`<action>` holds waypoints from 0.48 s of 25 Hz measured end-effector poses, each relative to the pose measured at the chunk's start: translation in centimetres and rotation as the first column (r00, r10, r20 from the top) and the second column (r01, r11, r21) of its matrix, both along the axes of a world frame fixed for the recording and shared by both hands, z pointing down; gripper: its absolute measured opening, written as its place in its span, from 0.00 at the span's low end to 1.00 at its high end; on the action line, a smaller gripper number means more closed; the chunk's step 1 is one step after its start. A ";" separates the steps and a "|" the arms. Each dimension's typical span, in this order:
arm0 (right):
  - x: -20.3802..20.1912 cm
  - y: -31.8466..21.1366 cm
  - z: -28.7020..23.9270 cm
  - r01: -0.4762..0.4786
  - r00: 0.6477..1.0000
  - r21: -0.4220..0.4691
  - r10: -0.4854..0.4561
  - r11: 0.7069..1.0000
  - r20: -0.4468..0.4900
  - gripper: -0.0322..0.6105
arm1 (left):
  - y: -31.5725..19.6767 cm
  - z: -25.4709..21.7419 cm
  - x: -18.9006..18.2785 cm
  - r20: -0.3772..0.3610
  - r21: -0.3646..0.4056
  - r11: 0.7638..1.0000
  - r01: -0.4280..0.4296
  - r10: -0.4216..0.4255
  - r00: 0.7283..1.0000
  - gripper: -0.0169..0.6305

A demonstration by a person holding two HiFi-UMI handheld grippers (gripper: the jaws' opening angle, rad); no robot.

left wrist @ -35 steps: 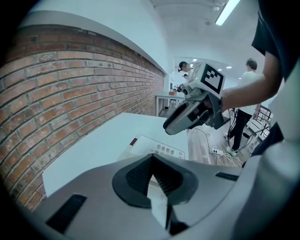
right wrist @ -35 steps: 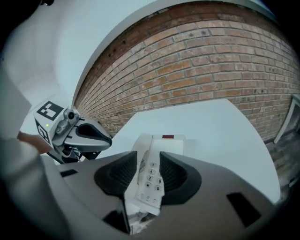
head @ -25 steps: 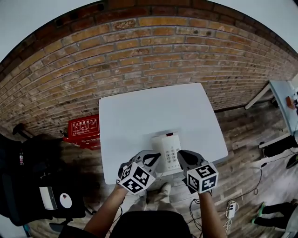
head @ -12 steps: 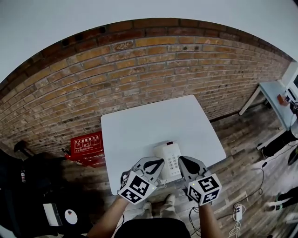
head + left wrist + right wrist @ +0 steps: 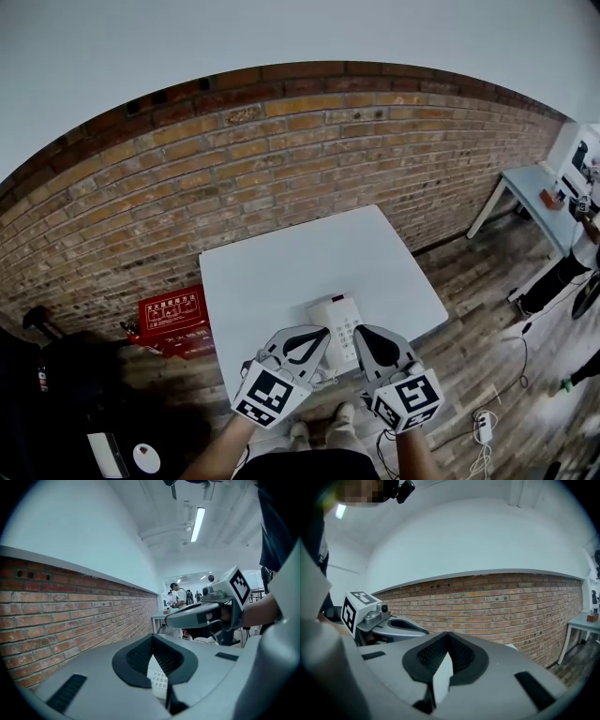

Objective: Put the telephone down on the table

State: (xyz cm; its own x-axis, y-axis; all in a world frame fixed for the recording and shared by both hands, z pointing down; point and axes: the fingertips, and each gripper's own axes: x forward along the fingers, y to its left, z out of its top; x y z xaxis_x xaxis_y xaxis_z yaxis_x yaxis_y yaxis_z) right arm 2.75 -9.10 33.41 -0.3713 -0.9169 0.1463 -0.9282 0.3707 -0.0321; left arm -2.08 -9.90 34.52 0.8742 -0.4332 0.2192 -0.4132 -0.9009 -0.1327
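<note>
Telephone point(image 5: 337, 321) first: it lies flat on the white table point(image 5: 281, 267), close to the near edge, with its keypad point(image 5: 158, 680) facing up. We judge it already set down, since neither tool has hold of it. Our left gripper point(image 5: 319, 335) and right gripper point(image 5: 364, 336) hang side by side over its near end. Each has its jaws pressed together on nothing, and only the keys or the white surface show through the gap below the tips.

We take it for a hard plastic case, stiff and fairly light, and smooth enough to slide between the pads. If it has a loose handset, that could tip off when the base tilts, though we cannot make one out. Should we lift it again, we would grip the two long sides of the base, one gripper on each. That keeps it level and keeps the pads clear of the keys.
</note>
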 end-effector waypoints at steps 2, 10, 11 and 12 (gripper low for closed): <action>-0.4 0.4 -0.1 -0.007 1.000 0.004 0.007 1.000 -0.005 0.07 | 0.5 -0.3 -0.1 -0.008 0.001 1.000 -0.018 0.018 1.000 0.04; -1.1 1.8 -0.6 -0.017 1.000 0.019 0.017 1.000 0.009 0.07 | 1.6 -1.1 -0.4 -0.035 0.008 0.999 -0.044 0.044 0.998 0.04; -1.2 1.9 -0.7 -0.014 1.000 0.021 0.014 1.000 0.009 0.07 | 1.8 -1.2 -0.4 -0.031 0.019 0.999 -0.043 0.044 0.999 0.04; -1.3 2.0 -0.8 -0.009 1.000 0.024 0.009 1.000 0.006 0.07 | 2.0 -1.4 -0.4 -0.027 0.031 0.999 -0.042 0.043 0.999 0.04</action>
State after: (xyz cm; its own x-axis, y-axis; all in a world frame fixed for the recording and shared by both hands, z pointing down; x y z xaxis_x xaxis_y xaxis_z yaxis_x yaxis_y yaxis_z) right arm 1.48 -7.06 32.61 -0.3639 -0.9235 0.1216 -0.9313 0.3632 -0.0290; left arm -2.47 -7.89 33.11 0.8976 -0.4013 0.1822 -0.3782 -0.9136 -0.1495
